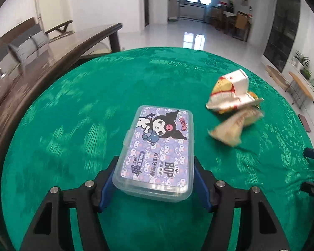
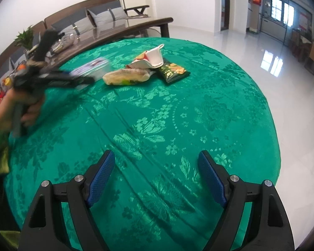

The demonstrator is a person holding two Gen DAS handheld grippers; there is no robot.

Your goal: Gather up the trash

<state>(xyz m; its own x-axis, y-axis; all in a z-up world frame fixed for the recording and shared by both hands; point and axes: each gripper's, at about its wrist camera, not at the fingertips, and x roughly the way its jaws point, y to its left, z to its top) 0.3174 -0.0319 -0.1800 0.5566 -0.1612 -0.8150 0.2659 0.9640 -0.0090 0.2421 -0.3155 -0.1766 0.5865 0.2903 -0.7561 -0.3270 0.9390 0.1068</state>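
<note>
Closest in, the left gripper (image 1: 155, 179) has the clear plastic box (image 1: 155, 150) between its blue pads, which sit against the box's two long sides at the near end; the box looks held, lifted off the green tablecloth (image 1: 73, 108). It reads as a rigid, light shell with smooth, slick walls, so a squeeze across the narrow width near the rim, where the lid stiffens it, should hold best; too little pressure and it could slide out. Over on the other side, the right gripper (image 2: 157, 175) hangs above bare cloth, fingers wide apart, nothing between them. Farther out lies the litter: a pale snack bag (image 2: 126, 76), a crumpled white carton (image 2: 150, 59) leaning on it, and a dark green packet (image 2: 173, 72) just beside. Those look soft, crinkly, near weightless; pinch a folded edge or bunch the middle.
</note>
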